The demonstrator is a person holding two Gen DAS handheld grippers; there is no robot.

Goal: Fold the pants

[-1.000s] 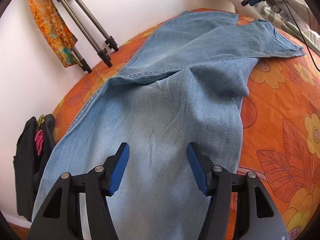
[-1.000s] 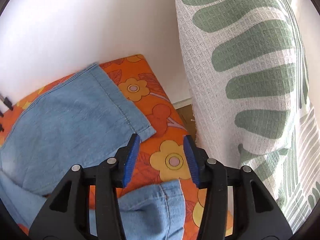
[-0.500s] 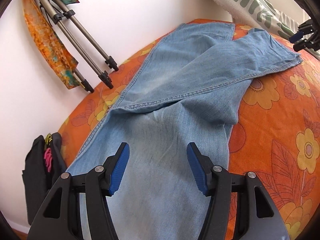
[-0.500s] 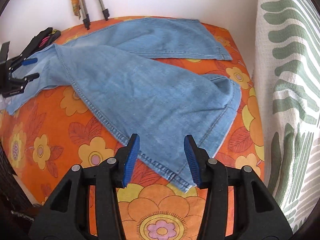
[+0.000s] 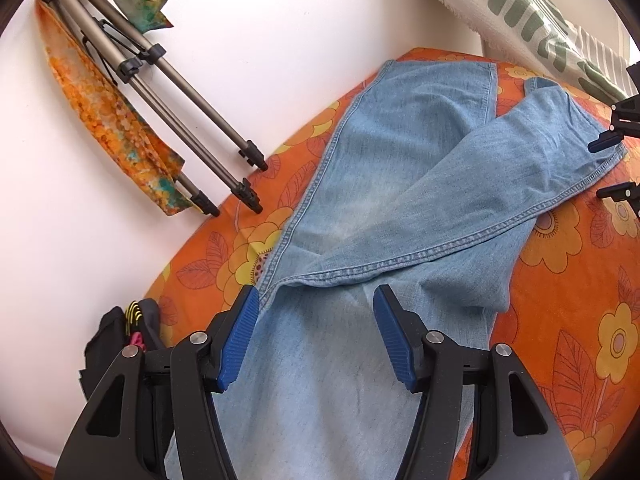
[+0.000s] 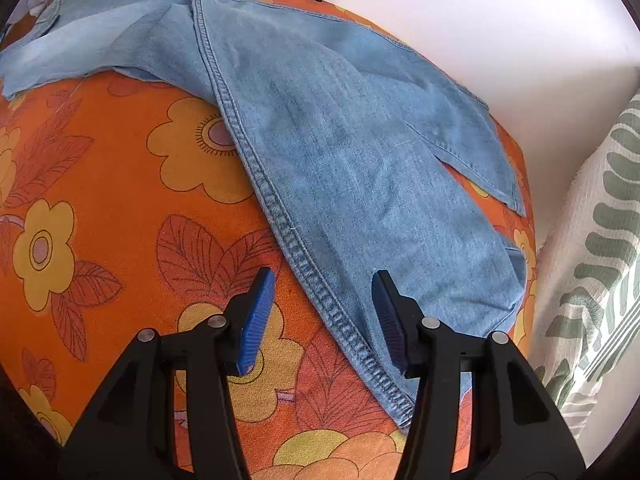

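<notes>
Both pairs of jaws stood apart and gripped nothing; those of the right gripper (image 6: 323, 316) had just been opening, with the stitched side seam of the pants (image 6: 340, 140) lying under the gap but not pinched. An orange floral bedspread (image 6: 100, 200) carried the light blue denim pants, spread flat with one leg crossed over the other. A leaf-patterned white and green cloth (image 6: 592, 264) hung just beside the bed. The left gripper (image 5: 316, 334) hovered over the pants' wider part. A tripod (image 5: 172, 120) leaned against the white wall, an orange scarf (image 5: 112, 128) draped from it.
</notes>
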